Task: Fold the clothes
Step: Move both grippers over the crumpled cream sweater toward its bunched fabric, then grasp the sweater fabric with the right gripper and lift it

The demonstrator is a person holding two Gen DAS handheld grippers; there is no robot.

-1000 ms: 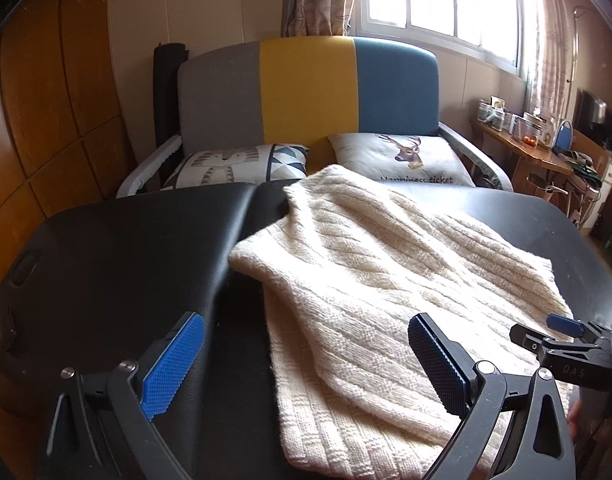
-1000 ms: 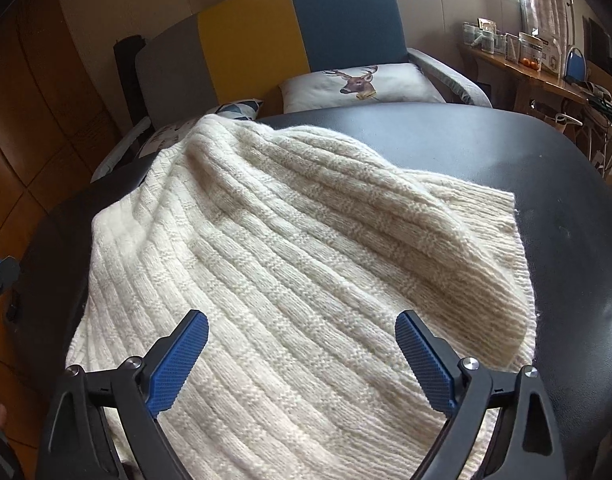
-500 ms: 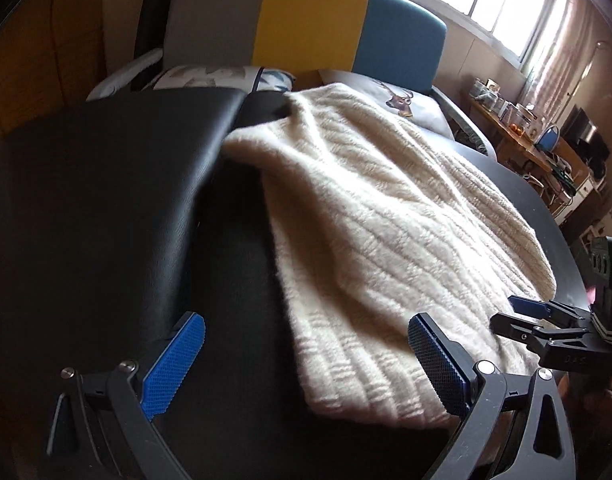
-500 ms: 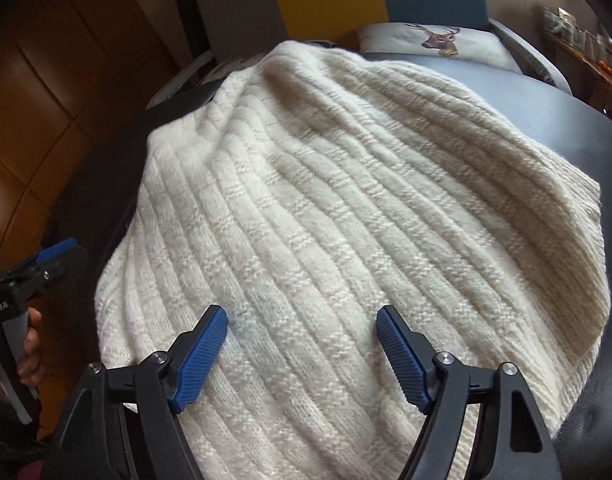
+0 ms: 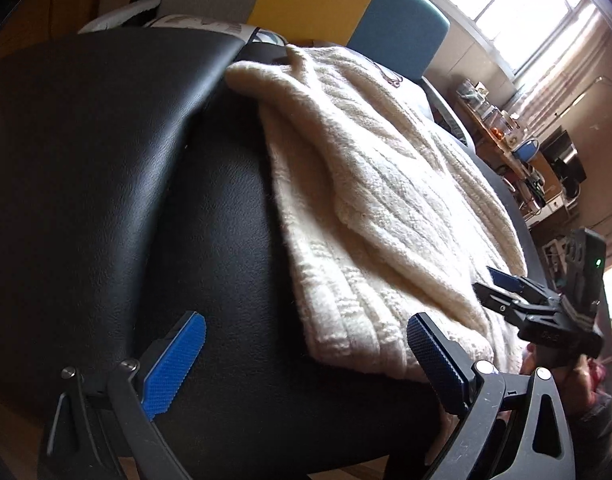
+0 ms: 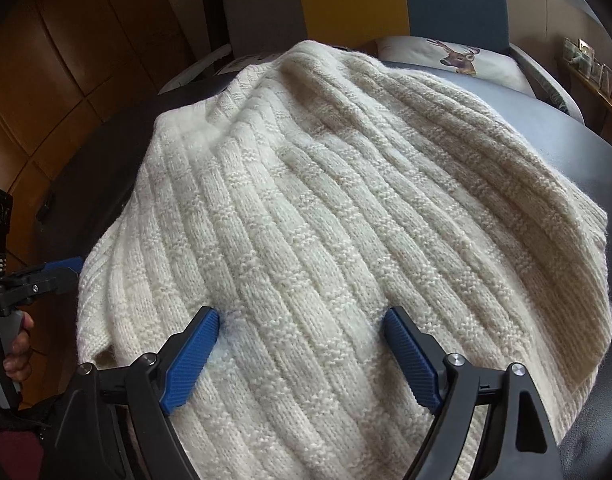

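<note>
Left gripper [image 5: 306, 354]: held wide open with nothing gripped; its blue-padded fingers [image 5: 174, 364] are spread above the black surface [image 5: 106, 180], with the near left corner of the garment lying just ahead of the right-hand finger.
Right gripper [image 6: 302, 354]: held wide open, nothing clamped; both blue pads are seen resting low against the knit, one to either side of a band of ribs. Whether the tips are pressed into the fabric cannot be told.
Sweater [image 6: 326, 220]: a cream ribbed knit, spread directly ahead of the right gripper and filling most of its view; in the left wrist view it is seen ahead and to the right of the left gripper [image 5: 386, 208].
Fold: an upper layer of the sweater is laid over a lower one, its edge seen running diagonally ahead of the left gripper's right finger.
Surface: black and leather-like; it is bare ahead and to the left of the left gripper, and shows to the right of the sweater in the right wrist view.
Hand [image 6: 16, 356]: part of it is seen at the far left of the right gripper, wrapped round the other tool's handle.
Chair back [image 6: 346, 0]: grey, yellow and blue panels, well beyond the sweater.
Deer cushion [image 6: 450, 58]: just past the sweater's far edge, ahead and to the right.
</note>
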